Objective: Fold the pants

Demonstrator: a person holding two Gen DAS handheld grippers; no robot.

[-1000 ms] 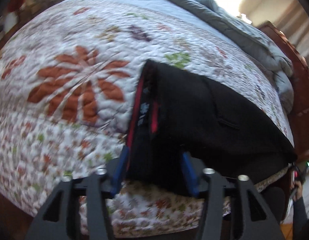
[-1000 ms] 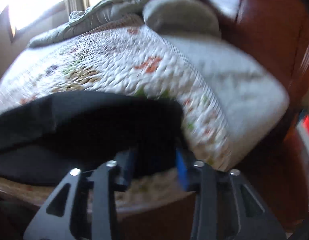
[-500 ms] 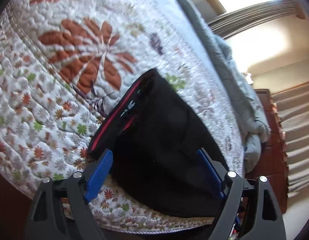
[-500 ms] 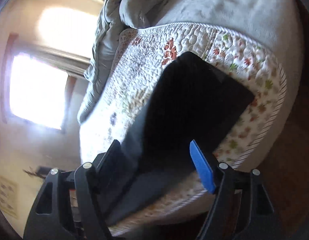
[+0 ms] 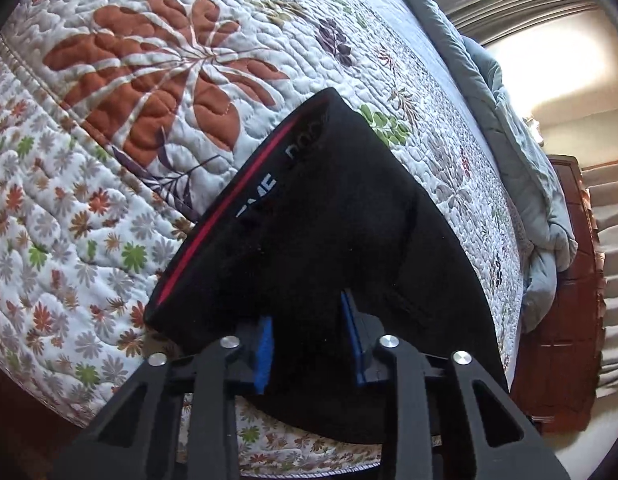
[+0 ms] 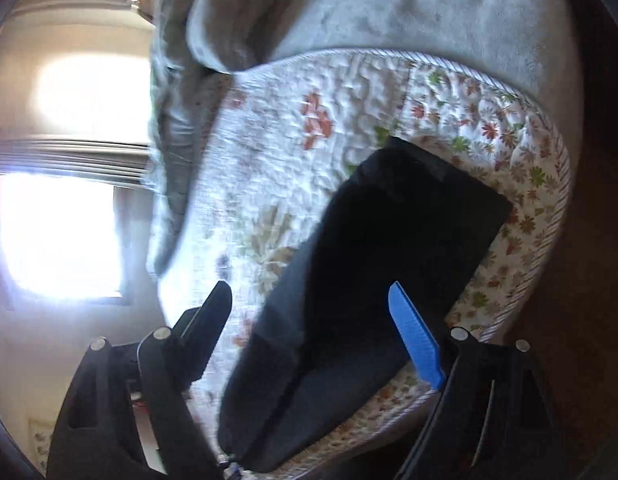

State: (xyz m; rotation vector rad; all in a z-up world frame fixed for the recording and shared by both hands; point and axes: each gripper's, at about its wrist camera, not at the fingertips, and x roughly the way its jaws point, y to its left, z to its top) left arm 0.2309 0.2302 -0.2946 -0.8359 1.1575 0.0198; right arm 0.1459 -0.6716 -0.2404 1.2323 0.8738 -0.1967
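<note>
The black pants (image 5: pixel 333 240) are lying folded on the floral quilt (image 5: pixel 109 128) near the bed's edge (red waistband stripe facing left). The left gripper (image 5: pixel 309 336) is closing, its blue pads pinching the near fabric edge. The right gripper (image 6: pixel 313 320) is opening wide above the pants, grasping nothing.

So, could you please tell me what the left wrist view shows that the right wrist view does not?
Only the left wrist view shows the red stripe and white lettering along the pants' edge, with the left gripper closing around black fabric. Only the right wrist view shows the bright window and the right gripper opening, clear of the cloth. Both show the black pants on the floral quilt.
</note>
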